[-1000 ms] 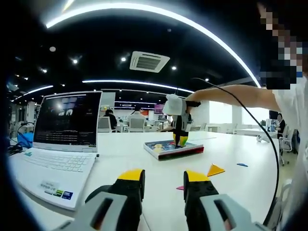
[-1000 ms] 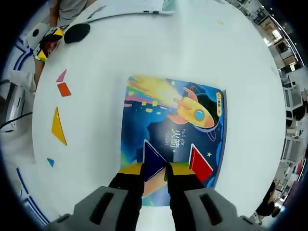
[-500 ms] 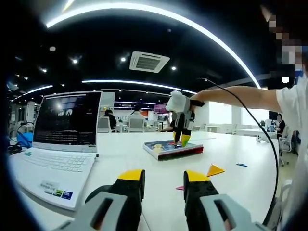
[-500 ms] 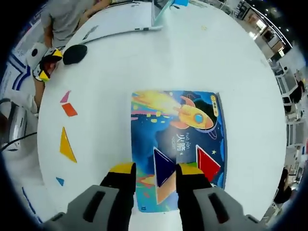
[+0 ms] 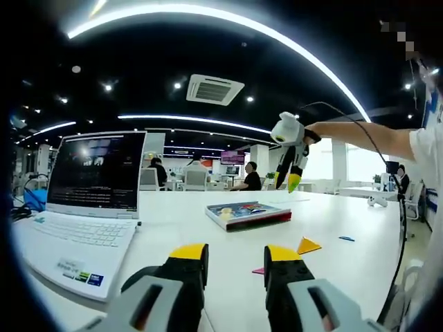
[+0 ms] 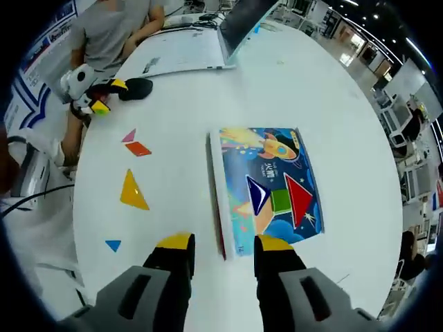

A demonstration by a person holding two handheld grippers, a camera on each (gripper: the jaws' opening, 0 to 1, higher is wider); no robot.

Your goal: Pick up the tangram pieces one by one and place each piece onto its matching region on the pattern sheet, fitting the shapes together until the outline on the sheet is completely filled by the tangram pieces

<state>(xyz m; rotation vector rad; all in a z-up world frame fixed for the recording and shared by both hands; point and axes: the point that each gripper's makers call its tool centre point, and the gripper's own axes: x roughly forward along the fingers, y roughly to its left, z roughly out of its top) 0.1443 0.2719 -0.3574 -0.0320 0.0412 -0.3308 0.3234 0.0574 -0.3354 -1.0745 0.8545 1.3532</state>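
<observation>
The pattern sheet (image 6: 273,155), a rocket picture on a book, lies on the white table (image 6: 325,90). On it sit a blue triangle (image 6: 257,196), a green square (image 6: 281,200) and a red triangle (image 6: 299,200), side by side. My right gripper (image 6: 223,245) hangs open high above the book's near edge, holding nothing; it is up in the air (image 5: 289,181) in the left gripper view. Loose pieces lie left of the book: a yellow triangle (image 6: 131,190), an orange parallelogram (image 6: 138,148), a pink triangle (image 6: 129,136) and a small blue triangle (image 6: 113,244). My left gripper (image 5: 235,259) stands open and empty, low over the table, facing the book (image 5: 249,213).
An open white laptop (image 5: 90,200) stands to the left of my left gripper. A black mouse-like object (image 6: 138,88) lies by the left gripper (image 6: 109,97). A person in a grey shirt (image 6: 118,28) is at the table's edge. A cable (image 5: 398,228) trails from the right gripper.
My right gripper opened, left the blue triangle on the sheet, then rose and drew back from the book. The left gripper stayed still.
</observation>
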